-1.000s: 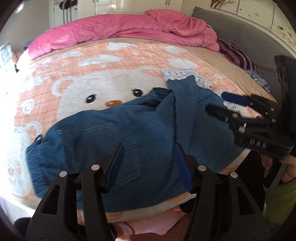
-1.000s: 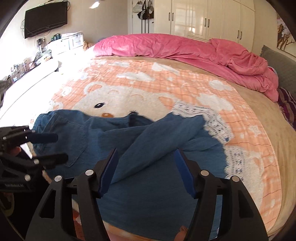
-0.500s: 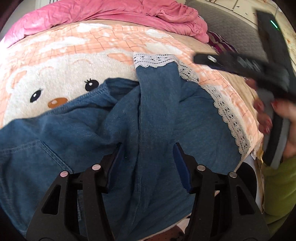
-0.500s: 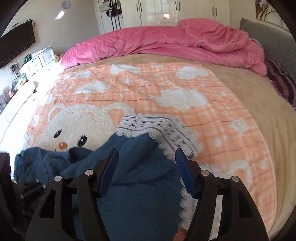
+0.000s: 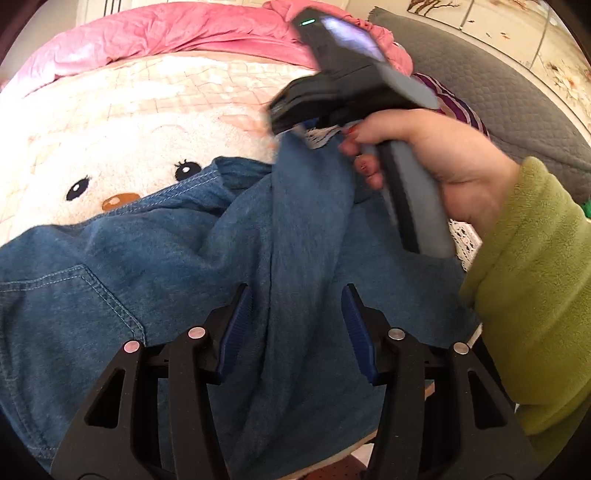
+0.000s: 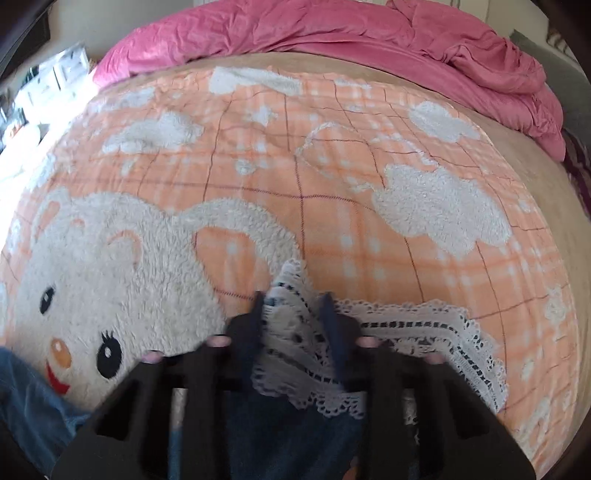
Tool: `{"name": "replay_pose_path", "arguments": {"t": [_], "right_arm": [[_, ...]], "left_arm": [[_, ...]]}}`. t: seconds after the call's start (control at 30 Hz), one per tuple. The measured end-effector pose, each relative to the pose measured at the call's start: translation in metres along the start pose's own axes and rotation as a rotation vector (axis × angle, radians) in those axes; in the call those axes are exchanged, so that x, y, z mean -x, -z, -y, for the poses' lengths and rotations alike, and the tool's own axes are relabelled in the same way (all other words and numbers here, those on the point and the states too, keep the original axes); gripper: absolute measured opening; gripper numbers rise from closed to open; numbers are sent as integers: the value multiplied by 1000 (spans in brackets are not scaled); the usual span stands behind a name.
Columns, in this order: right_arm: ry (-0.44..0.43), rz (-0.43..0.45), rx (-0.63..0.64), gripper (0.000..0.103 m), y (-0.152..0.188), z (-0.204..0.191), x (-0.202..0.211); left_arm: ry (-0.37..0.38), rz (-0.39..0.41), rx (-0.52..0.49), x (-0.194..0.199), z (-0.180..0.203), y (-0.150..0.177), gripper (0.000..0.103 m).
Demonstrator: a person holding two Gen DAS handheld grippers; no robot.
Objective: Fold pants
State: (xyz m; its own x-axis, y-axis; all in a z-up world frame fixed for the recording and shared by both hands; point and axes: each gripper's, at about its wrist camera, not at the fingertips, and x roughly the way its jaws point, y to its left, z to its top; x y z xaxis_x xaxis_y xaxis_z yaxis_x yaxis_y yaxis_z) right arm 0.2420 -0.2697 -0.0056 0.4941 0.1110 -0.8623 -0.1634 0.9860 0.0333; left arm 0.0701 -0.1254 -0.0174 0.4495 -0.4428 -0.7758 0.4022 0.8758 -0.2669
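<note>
On the bed, over the bear-print blanket point(image 5: 110, 147), the denim pants point(image 5: 184, 277) lie spread and rumpled. Left tongs point(image 5: 295, 328) hover over the middle leg fabric, jaws wide apart, gripping nothing. Right tongs point(image 6: 295, 321) are closing around the white lace hem point(image 6: 295, 343) of one leg; jaws narrow, lace bunched between them. Pink duvet point(image 6: 332, 33) lies at the far edge.

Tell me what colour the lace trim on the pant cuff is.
White, over blue denim; the lace trim shows best in the right wrist view.
</note>
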Motion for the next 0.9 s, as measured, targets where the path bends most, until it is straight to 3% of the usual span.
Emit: {"name": "replay_pose_path", "arguments": {"t": [0.13,0.33,0.43,0.53,0.73,0.9], "right_arm": [[-91,82,-92,10,6,28,36],[-160,225,-213,10,33,75,113],[-160,257,-247,10,49,93,140],[-155,271,-285,10,73,109,157],[-209,290,-406,9,141,130,183],[-244,255,-490,9,205,133,189]], "left_arm": [[22,20,17,3,-5,-2,43],[39,56,-59,6,6,-2,41],[56,74,-153,7,19,0,14],[83,67,-197,7,25,-1,0],[170,34,-250,30,11,3,0],[213,2,-289,41,11,12,0]]}}
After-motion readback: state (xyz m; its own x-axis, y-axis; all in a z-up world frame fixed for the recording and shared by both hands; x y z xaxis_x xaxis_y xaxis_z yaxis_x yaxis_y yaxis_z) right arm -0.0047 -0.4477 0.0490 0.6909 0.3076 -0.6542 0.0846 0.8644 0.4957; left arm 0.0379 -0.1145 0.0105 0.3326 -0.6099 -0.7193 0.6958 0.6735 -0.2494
